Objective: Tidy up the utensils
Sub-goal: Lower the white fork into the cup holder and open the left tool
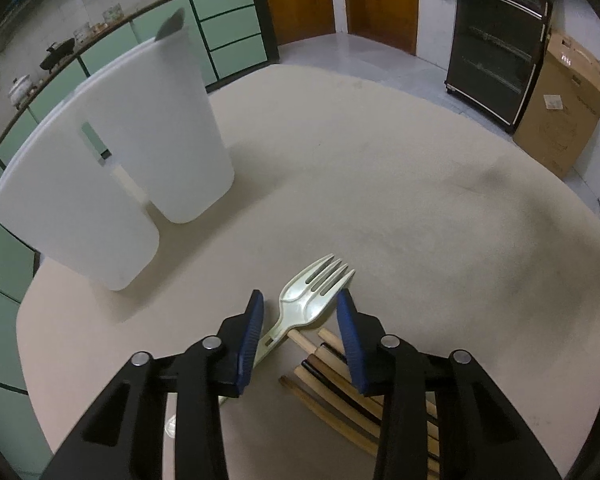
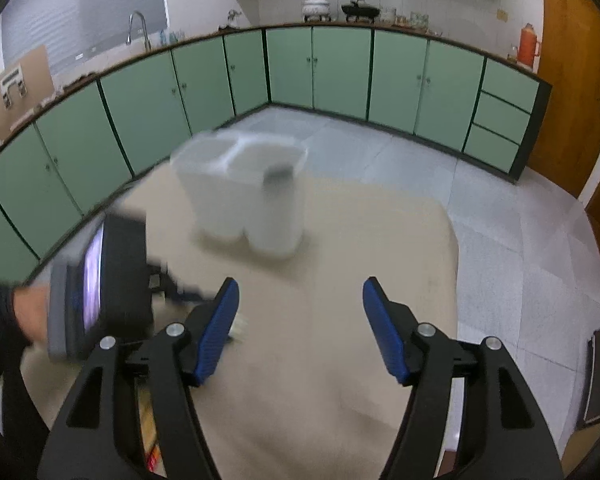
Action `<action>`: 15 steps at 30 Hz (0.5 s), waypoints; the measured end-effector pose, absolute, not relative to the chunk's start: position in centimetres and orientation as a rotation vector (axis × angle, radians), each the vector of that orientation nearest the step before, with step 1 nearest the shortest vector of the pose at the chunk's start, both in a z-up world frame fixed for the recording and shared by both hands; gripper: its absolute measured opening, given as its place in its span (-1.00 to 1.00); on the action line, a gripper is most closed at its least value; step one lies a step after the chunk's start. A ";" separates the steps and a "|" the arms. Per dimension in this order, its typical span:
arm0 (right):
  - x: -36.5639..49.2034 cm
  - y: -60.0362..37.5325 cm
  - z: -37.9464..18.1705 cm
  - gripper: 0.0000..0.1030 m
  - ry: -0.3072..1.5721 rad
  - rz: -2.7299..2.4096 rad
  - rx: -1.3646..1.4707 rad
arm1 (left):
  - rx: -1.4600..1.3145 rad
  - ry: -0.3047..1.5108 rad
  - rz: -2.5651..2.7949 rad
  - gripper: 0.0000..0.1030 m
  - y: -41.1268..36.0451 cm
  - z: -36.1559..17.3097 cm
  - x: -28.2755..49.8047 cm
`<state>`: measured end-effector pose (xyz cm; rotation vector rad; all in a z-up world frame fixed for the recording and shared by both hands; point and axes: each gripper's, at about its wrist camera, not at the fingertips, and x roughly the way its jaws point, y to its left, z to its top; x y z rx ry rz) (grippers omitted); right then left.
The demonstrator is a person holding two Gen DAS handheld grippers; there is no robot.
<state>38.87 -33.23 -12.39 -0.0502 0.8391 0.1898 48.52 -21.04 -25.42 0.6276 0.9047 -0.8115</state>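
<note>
Chopsticks [image 1: 340, 384] lie fanned just under a pale plastic fork [image 1: 316, 292] on the table [image 1: 380, 200], and the left tongs [image 1: 300, 312], parted and gripping nothing, straddle the fork's neck, so closing here risks catching a stick as well. Well apart stands the white utensil holder [image 1: 140, 140]. The right tongs [image 2: 300, 304] hover released and empty over bare table.

Pale cream fork [image 1: 314, 290], white holder [image 1: 156, 128], blue ribbed fingers [image 1: 350, 334]
</note>
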 end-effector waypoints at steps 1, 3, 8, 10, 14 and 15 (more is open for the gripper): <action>38.1 -33.4 -13.0 0.22 0.850 0.190 -0.045 | 0.628 0.907 -0.812 -0.27 -21.1 -25.4 48.7; 37.2 -33.9 -13.8 0.22 0.865 0.185 -0.020 | 0.631 0.909 -0.808 -0.31 -21.2 -25.3 49.0; 36.4 -33.9 -15.6 0.22 0.903 0.180 -0.006 | 0.621 0.918 -0.809 -0.50 -21.5 -25.4 49.3; 36.3 -33.8 -16.0 0.22 0.911 0.182 -0.011 | 0.621 0.912 -0.806 -0.51 -21.7 -25.3 49.2; 36.2 -33.6 -16.4 0.22 0.913 0.189 -0.010 | 0.573 0.869 -0.795 -0.53 -21.1 -23.5 48.8; 36.2 -33.6 -16.4 0.22 0.914 0.190 -0.009 | 0.554 0.858 -0.790 -0.53 -20.9 -22.9 48.8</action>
